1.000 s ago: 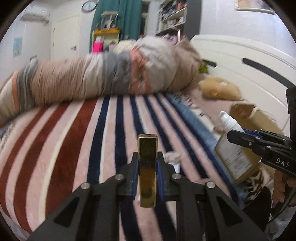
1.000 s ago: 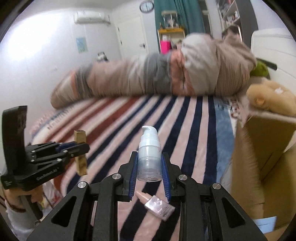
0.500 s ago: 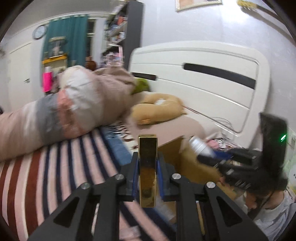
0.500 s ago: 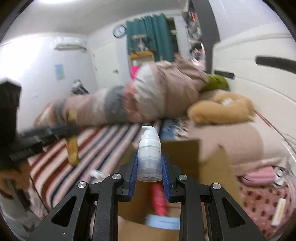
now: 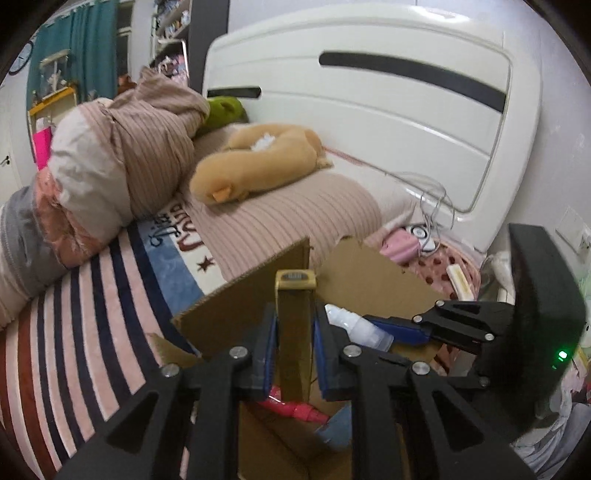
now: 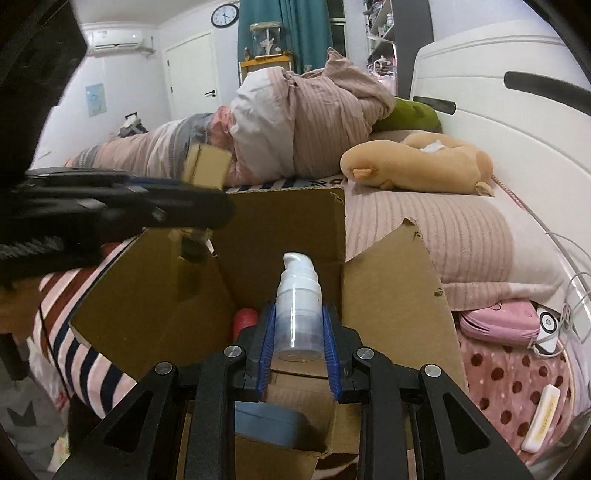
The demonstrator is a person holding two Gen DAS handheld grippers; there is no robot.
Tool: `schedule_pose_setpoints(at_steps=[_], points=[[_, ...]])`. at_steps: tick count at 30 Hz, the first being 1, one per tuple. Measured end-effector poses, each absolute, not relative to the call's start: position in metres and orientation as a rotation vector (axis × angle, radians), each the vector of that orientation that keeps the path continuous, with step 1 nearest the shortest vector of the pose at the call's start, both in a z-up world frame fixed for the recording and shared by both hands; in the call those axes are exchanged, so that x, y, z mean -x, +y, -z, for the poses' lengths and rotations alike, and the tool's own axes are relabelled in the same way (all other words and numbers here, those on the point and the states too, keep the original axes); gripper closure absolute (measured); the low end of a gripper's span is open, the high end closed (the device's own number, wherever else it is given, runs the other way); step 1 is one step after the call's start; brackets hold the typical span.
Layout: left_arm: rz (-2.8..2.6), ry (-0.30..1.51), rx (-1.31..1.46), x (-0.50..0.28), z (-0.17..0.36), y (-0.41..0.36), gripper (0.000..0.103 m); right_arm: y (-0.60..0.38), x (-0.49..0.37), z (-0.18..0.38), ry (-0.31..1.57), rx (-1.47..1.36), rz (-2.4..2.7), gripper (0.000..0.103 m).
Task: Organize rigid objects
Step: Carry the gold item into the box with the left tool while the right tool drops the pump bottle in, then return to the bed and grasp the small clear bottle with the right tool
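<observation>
Gold rectangular tube [image 5: 294,332] sits clamped upright in left gripper [image 5: 293,354], over the open brown cardboard box [image 6: 391,295]. Right gripper [image 6: 298,354] is closed on the clear pump bottle with white cap [image 6: 297,314], also above the box, at 3 o'clock from the left one. Step in hand, judged: drop-off. Next move calls for lowering, then opening the jaws. Right view alone shows a blue-grey case [image 6: 273,424] inside; left view alone shows a pink item [image 5: 295,408].

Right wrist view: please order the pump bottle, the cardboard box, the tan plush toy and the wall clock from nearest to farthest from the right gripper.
1. Pump bottle, clamped in the right gripper.
2. Cardboard box, open just below and ahead.
3. Tan plush toy, on the bed, ahead and right.
4. Wall clock, high on the far wall.
</observation>
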State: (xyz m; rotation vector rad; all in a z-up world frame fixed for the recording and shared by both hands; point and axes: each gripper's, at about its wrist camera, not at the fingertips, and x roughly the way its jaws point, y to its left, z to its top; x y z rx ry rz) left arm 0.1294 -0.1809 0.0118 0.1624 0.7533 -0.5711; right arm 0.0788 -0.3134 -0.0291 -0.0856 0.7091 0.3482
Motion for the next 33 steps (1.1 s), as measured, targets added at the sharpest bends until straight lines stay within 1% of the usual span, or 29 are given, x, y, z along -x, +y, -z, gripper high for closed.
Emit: schedule_pose_setpoints(at_steps=[4, 6, 18, 23, 27, 28, 29, 31, 33], points=[[0.573, 0.787, -0.174, -0.138, -0.004, -0.189, 0.088, -0.311, -0.076, 0.028, 0.705, 0.097, -0.335, 0.082], [0.572, 0.8, -0.175, -0.14, -0.001, -0.192, 0.088, -0.311, -0.076, 0.028, 0.703, 0.102, -0.335, 0.079], [0.529, 0.916, -0.269, -0.151, 0.022, -0.212, 0.088, -0.32, -0.071, 0.022, 0.689, 0.065, -0.339, 0.078], [0.51, 0.901, -0.241, -0.149, 0.017, -0.204, 0.08, -0.323, -0.066, 0.017, 0.682, 0.069, -0.334, 0.074], [0.511, 0.87, -0.2, -0.143, 0.007, -0.193, 0.079, -0.322, -0.06, 0.01, 0.672, 0.07, -0.329, 0.072], [0.513, 0.856, -0.184, -0.14, 0.003, -0.188, 0.077, -0.321, -0.058, 0.008, 0.669, 0.072, -0.326, 0.071], [0.514, 0.837, -0.165, -0.136, -0.002, -0.183, 0.071, -0.32, -0.056, 0.006, 0.668, 0.073, -0.326, 0.071], [0.503, 0.792, -0.128, -0.126, -0.014, -0.166, 0.063, -0.316, -0.053, 0.002, 0.665, 0.074, -0.335, 0.07], [0.484, 0.758, -0.107, -0.116, -0.023, -0.148, 0.063, -0.309, -0.049, -0.003, 0.656, 0.079, -0.346, 0.07]])
